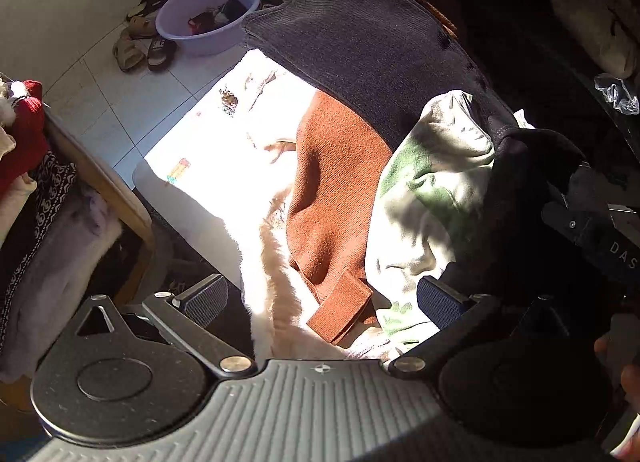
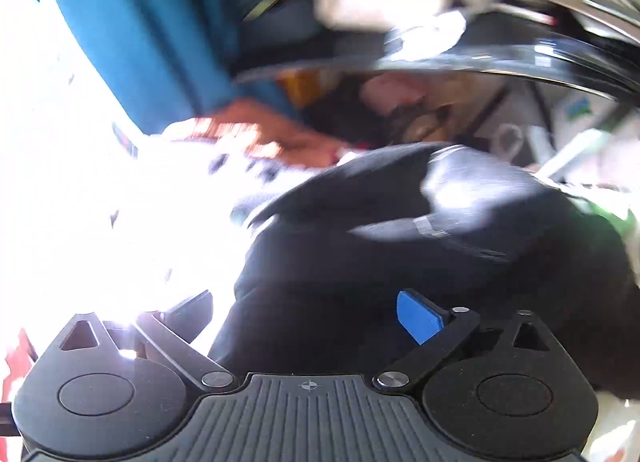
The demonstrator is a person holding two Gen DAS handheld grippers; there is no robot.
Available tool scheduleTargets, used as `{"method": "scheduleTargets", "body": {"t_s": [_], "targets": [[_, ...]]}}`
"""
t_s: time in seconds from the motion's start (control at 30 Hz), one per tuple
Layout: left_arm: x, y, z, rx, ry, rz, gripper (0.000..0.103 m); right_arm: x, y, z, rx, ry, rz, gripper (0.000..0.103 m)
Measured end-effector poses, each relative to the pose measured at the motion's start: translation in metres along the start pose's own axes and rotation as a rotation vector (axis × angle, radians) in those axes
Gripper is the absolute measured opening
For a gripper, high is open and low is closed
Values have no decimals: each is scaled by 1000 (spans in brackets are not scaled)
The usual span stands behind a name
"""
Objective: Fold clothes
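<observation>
The left gripper (image 1: 320, 298) stands wide open above a rust-brown knitted garment (image 1: 336, 198) lying on a sunlit white printed sheet (image 1: 208, 142). Beside it lie a green-and-cream patterned cloth (image 1: 432, 190) and a dark ribbed corduroy garment (image 1: 360, 46). The right gripper (image 2: 308, 314), fingers spread, hovers over a black garment (image 2: 360, 254); that view is blurred.

A rust-brown knit garment (image 1: 336, 198) is seen spread over a sunlit white sheet (image 1: 224, 150), overlapped at twelve o'clock by a dark ribbed garment (image 1: 360, 42) and at three o'clock by a green-and-white cloth (image 1: 432, 190). The left gripper (image 1: 322, 298) is held with fingers apart above the pile. A lavender basin (image 1: 208, 14) and sandals (image 1: 140, 42) are visible at eleven o'clock.
</observation>
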State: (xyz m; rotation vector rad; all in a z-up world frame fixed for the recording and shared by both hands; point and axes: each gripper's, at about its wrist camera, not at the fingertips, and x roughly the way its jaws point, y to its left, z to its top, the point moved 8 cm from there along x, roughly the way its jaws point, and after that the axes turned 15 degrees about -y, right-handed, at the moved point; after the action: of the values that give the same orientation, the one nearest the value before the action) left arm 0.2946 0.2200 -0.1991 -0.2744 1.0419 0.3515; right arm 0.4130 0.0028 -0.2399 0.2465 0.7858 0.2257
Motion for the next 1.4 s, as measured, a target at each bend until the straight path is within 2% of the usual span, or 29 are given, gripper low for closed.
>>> {"method": "scheduleTargets", "body": {"t_s": [0.03,0.1,0.13,0.17,0.2,0.23,0.27,0.3,0.33,0.4,0.5,0.63,0.7,0.8,0.9,0.93,0.97,1.07,1.1,1.13,1.17,1.23,1.27,1.3,1.33,1.4], "targets": [[0,3,-2,-2,3,6,103,16,13,-13,-71,56,8,100],[0,10,-5,-13,12,14,103,43,26,-37,-202,140,-4,78],[0,14,-5,-21,15,18,103,48,25,-48,-253,151,-39,61],[0,18,-6,-29,17,24,103,46,19,-52,-250,129,-24,47],[1,21,-6,-40,21,31,103,42,12,-50,-220,95,-14,38],[3,24,-7,-52,27,37,103,36,1,-46,-187,79,-17,16],[4,27,-7,-63,32,44,103,26,-13,-39,-114,56,-17,11],[6,27,-7,-73,38,45,103,15,-27,-33,-43,33,-19,10],[7,27,-7,-83,45,44,103,2,-46,-24,13,-5,-65,9],[9,21,-5,-76,46,31,103,-21,-88,-9,114,-78,-193,8],[6,6,0,-29,28,1,103,-58,-177,-3,315,-126,-384,6],[-1,-13,7,51,-12,-19,103,-83,-254,-26,358,-115,-593,1],[-3,-16,6,74,-19,-15,103,-95,-282,-43,337,-97,-744,0],[2,-15,2,67,7,-7,103,-99,-312,-81,462,-20,-797,0],[4,-15,1,66,16,-4,103,-117,-296,-75,496,-105,-710,1],[5,-16,0,65,18,-8,103,-122,-284,-68,471,-131,-668,8],[6,-18,0,66,21,-15,103,-124,-270,-58,440,-157,-628,22],[5,-23,-1,69,24,-41,103,-128,-220,-21,335,-232,-437,50],[5,-24,-2,70,25,-53,103,-125,-197,-9,282,-244,-371,54],[5,-25,-2,66,26,-62,103,-122,-175,4,223,-243,-310,63],[4,-25,-3,60,26,-70,103,-113,-154,15,161,-233,-247,67],[3,-22,-3,54,20,-73,103,-91,-103,35,51,-212,-116,69],[3,-18,-3,51,17,-69,103,-81,-78,41,3,-203,-55,76],[3,-12,-3,41,18,-62,103,-72,-58,41,-36,-192,-6,82],[3,-5,-4,29,21,-54,103,-59,-35,37,-88,-171,33,93],[3,10,-5,1,28,-35,103,-32,9,27,-192,-129,112,97]]}}
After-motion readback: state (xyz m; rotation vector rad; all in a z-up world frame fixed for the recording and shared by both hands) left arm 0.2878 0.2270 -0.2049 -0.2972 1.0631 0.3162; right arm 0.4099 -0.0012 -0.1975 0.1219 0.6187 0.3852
